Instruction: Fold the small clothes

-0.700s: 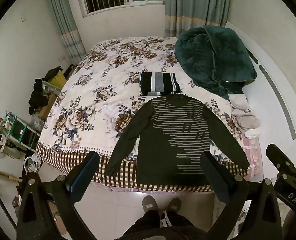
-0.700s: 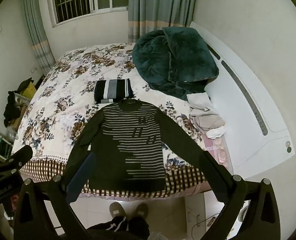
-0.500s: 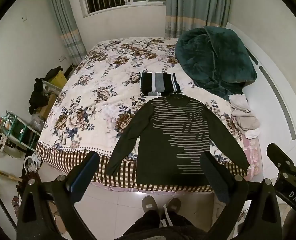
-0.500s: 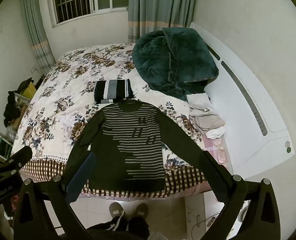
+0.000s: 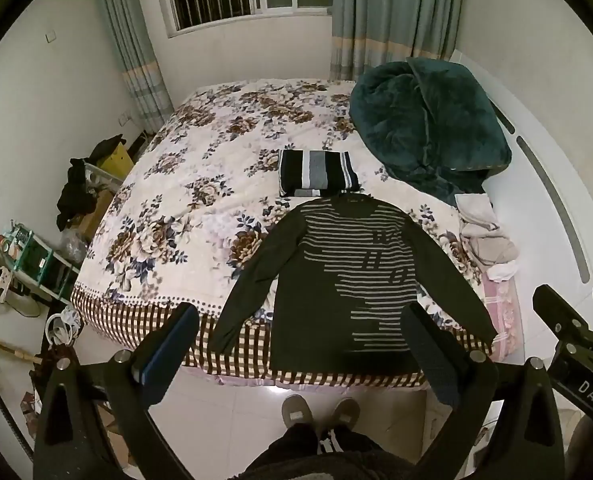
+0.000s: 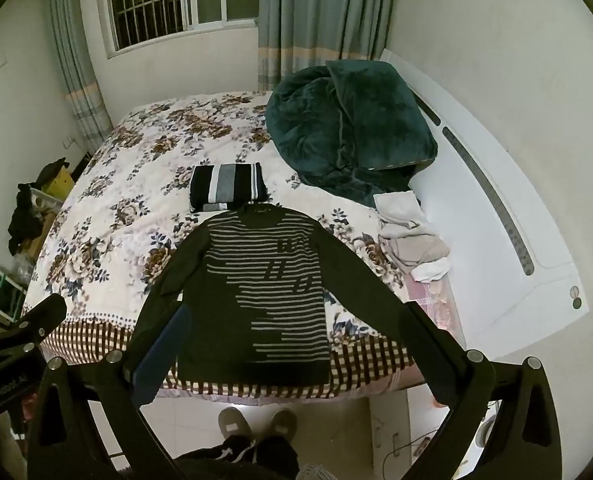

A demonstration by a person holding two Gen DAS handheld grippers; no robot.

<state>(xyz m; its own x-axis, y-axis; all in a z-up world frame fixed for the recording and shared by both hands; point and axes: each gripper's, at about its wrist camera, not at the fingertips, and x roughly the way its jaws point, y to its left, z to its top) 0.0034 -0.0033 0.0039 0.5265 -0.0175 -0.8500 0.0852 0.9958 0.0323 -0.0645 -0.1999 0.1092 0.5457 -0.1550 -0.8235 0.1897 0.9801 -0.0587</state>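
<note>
Readable text first. In my left wrist view the body of my right gripper (image 5: 576, 344) carries white letters "DAS"; the rest is cut off by the frame edge. In my right wrist view the body of my left gripper (image 6: 16, 344) shows a white label that I read as "GenRobot.AI", though the print is blurred. The dark sweater (image 5: 348, 280) has dark lettering on its chest, too small and distorted to read.

Counts: one dark sweater with pale horizontal stripes, spread flat, front up, on the floral bed cover (image 5: 184, 216). Both sleeves are angled outward, and the hem and cuffs reach the checked border (image 5: 112, 320) at the near bed edge. One folded striped garment (image 5: 316, 172) in black, white and grey lies just beyond the sweater's collar, touching or nearly so; I cannot tell which. One heaped green blanket (image 5: 424, 128) sits at the far right of the bed. A small pile of pale cloths (image 5: 484, 232) lies beside the sweater's right sleeve; number of pieces unclear. Two grey slippers (image 5: 320, 408), mine, stand on the tiled floor below the bed edge.

Gripper state: the fingers of both my left gripper and my right gripper are spread wide with nothing between them. Both hover above the floor in front of the bed, clear of the sweater.
</note>
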